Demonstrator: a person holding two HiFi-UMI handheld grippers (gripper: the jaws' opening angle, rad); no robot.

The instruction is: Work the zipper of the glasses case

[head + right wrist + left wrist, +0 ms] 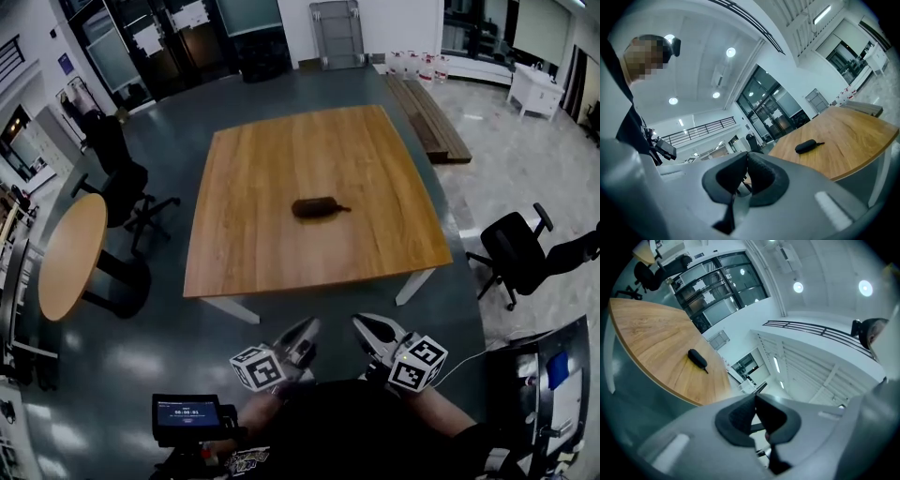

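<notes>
Closing the gap comes first, doesn't it? The glasses case [317, 207] lies alone near the middle of the wooden tabletop [281, 141], and both grippers hang over the floor, well short of the near edge.

Yes. The left gripper [302, 336] has its jaws pressed together with nothing between them, and the right gripper [373, 330] is the same: shut and empty. I'd spread both sets of jaws on the way in, not over the case.

Which end would you go for?

A thin tail [343, 208] sticks out of the end toward the person's right. I take it for the zipper pull or a loop, though it is too small to be sure. The right gripper is on that side, so it should pinch the tail, while the left gripper clamps the body at the other end.

Is the zipper open or closed?

From here I can't tell. I'd check up close, hold the body firmly, and draw the pull along the seam, since the case looks light enough to slide.
</notes>
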